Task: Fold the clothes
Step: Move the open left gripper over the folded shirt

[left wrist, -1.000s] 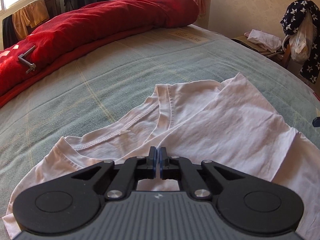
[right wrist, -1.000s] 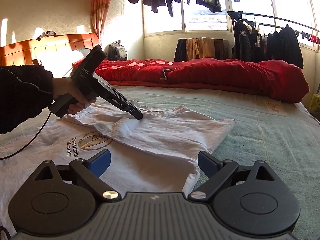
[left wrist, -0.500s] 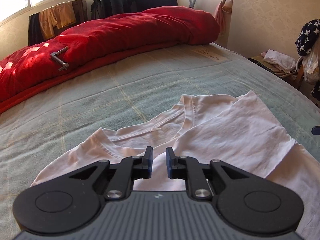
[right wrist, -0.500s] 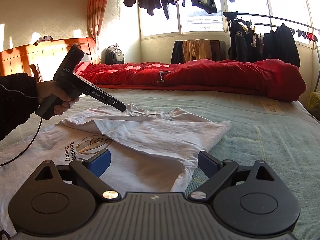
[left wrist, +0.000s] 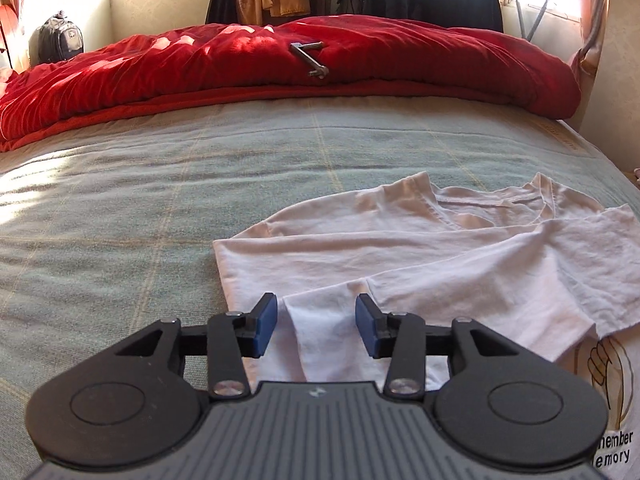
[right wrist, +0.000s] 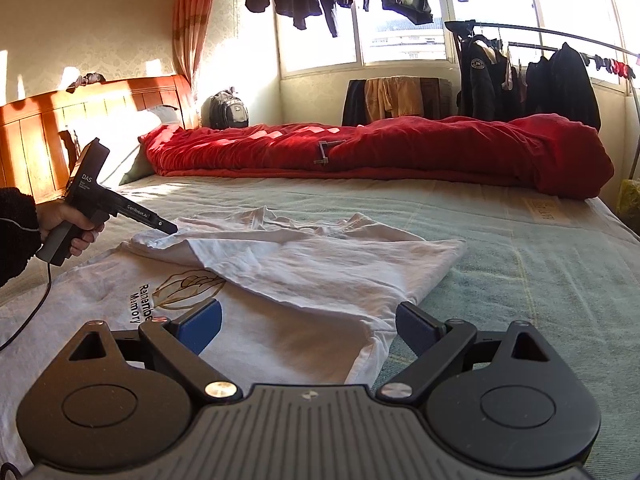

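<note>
White T-shirt [left wrist: 420, 256] lies on green bedspread [left wrist: 160, 184], one side folded over printed front. Left gripper [left wrist: 316, 326] released, blue pads apart, empty, low over shirt's near fold. Right gripper [right wrist: 308, 322] wide apart, nothing between pads, above shirt's folded edge. Red quilt [right wrist: 400, 152] rolled along far side of bed, well apart from shirt.

Sunlight pours through the wide windows [right wrist: 404, 28], dark laundry hanging across them. A red quilt [right wrist: 400, 152] lies rolled along the far side of the green bedspread [left wrist: 200, 184]. Wooden headboard [right wrist: 48, 128], backpack [right wrist: 229, 110] by the wall, coats on a rack [right wrist: 532, 76].
</note>
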`<state>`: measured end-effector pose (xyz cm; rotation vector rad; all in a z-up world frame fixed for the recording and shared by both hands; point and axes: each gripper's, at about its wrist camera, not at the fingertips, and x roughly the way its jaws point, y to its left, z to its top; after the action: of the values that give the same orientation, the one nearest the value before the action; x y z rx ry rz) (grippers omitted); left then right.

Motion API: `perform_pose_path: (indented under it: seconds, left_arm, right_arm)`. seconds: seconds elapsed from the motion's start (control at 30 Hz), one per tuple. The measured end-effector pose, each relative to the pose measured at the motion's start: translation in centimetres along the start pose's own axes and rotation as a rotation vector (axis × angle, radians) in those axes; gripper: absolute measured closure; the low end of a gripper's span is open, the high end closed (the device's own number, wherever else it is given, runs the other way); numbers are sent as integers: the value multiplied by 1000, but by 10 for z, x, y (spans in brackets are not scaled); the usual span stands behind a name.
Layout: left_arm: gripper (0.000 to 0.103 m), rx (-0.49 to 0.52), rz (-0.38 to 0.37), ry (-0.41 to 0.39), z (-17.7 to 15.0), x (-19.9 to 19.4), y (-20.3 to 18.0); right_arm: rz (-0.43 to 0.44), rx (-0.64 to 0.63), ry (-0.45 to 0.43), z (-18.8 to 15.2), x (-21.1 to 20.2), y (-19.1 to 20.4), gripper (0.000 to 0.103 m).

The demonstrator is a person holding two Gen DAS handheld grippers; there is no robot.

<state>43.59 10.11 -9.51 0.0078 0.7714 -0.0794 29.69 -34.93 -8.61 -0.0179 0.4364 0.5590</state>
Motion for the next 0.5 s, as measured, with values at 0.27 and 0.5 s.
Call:
perform_pose_path:
  seconds: [0.27, 0.5]
  left_arm:
    - [96, 43, -16, -13, 4, -7, -9]
    - [97, -9, -6, -71, 22, -7, -3]
  right_arm:
    - [-12, 10, 12, -1, 4, -2, 7]
    - [-19, 14, 7, -2, 4, -3, 7]
